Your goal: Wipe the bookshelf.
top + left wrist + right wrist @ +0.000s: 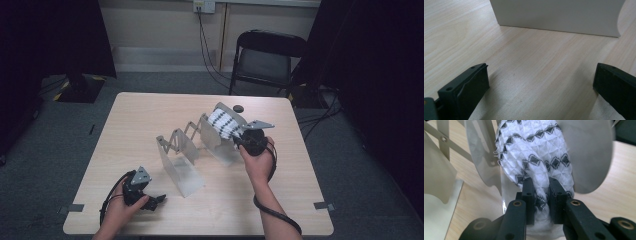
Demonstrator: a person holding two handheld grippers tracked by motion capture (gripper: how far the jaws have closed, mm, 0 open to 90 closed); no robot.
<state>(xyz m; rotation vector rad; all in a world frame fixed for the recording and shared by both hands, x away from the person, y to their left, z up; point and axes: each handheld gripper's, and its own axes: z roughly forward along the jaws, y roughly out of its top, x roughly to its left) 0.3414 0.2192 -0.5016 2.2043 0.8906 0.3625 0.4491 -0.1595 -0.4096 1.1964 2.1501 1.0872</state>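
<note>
Right gripper [541, 195] pinching a white cloth with black diamonds [536, 157] between two plates of the metal rack [195, 145].
Jaws nearly together, pressed on a fold of cloth, its bulk bulging just ahead of the tips. Left gripper [541, 80] wide apart, holding nothing, low over the table [529, 62], rack plate ahead.

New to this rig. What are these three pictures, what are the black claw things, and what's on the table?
There is no robot arm: a person holds a two-jaw hand gripper in each hand. The high view looks down on the wooden table from above. The other two pictures come from cameras riding on each gripper, looking along its black jaws. On the table stands an expanding metal rack with upright plates joined by scissor links, and a small dark round thing lies near the far edge. The right gripper is shut on a white rolled cloth with black diamond patterns, sitting between two rack plates. The left gripper rests open near the table's front edge, holding nothing.
</note>
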